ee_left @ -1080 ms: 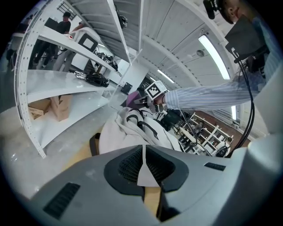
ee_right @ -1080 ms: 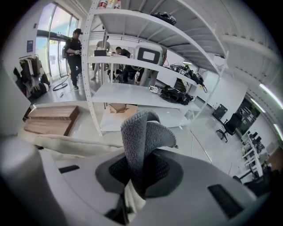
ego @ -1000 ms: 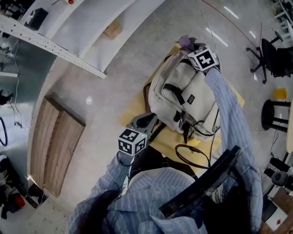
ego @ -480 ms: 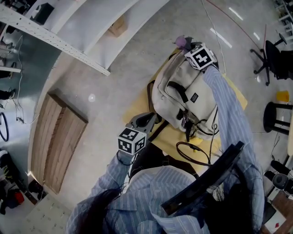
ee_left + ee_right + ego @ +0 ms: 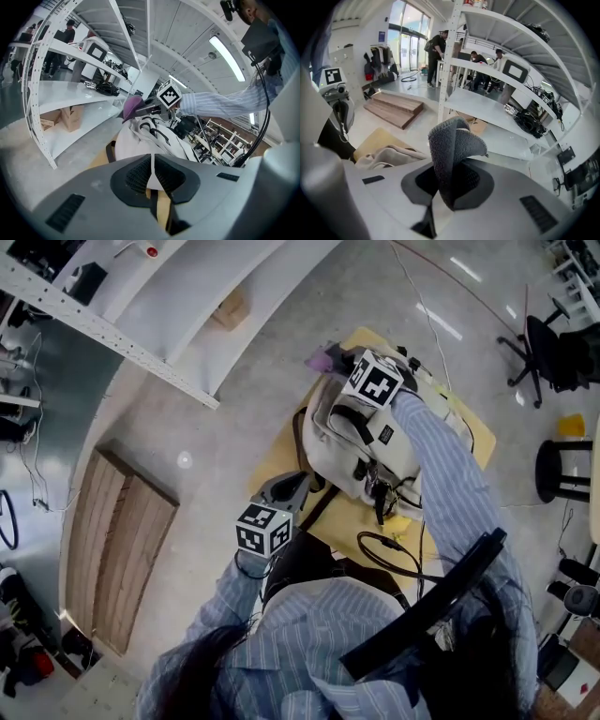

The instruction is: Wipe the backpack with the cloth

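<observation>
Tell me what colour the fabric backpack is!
Cream fabric backpack with black straps, clearest in head view.

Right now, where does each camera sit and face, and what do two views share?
Head view: on the person's head, looking steeply down at the backpack on the yellow table; left gripper, right gripper, striped sleeves show.
Left gripper view: on that gripper, along its jaws toward the backpack; right sleeve shows.
Right gripper view: on that gripper, past the clamped cloth toward shelving; left gripper shows.
Shared: head and left gripper views both show backpack, cloth, right gripper.
</observation>
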`<state>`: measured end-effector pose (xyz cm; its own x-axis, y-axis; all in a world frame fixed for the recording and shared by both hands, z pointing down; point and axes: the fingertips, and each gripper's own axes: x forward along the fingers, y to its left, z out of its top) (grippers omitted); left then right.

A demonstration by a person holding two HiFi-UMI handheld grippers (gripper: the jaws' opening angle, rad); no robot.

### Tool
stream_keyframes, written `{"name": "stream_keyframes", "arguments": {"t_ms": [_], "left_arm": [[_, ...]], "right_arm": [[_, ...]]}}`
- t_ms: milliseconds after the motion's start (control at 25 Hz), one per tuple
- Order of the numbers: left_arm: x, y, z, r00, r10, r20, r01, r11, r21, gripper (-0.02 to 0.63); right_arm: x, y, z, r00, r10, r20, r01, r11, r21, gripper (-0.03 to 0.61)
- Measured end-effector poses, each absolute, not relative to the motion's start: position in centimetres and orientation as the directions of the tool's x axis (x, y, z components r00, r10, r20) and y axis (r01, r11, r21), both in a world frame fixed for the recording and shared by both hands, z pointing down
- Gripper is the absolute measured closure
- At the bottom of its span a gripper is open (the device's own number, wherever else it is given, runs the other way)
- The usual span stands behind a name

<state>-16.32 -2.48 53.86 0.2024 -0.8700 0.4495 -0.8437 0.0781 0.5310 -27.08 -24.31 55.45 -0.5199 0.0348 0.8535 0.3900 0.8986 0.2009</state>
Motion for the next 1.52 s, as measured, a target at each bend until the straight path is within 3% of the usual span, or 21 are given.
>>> {"name": "stream_keyframes", "arguments": {"t_ms": [600,920,1200,1520], "left_arm": [[-18.7,4.0,54.6,0.062,-0.872,0.485,-0.819,0.233,0.524,0.591],[-21.0,2.2,53.7,0.027,-0.889,0.457,-0.821,0.241,0.517,0.591],[-19.2,-1.8,52.5,0.103,-0.898,0.427,-0.842,0.150,0.518,0.591],[-14.8,-5.0,51.9,0.239,-0.883,0.404,-0.847,0.014,0.532,0.591]], "right_arm": [[-22.8,-8.1,53.5,-0.580,0.214,0.786,0.467,0.878,0.106,0.537],[-20.7,-4.5,53.1,-0.579,0.287,0.763,0.501,0.864,0.056,0.537],[-21.8,-13.9,48.5,-0.691,0.153,0.706,0.327,0.938,0.117,0.537],[-20.1,-32.2,45.5,-0.697,-0.185,0.692,0.027,0.958,0.284,0.537]]}}
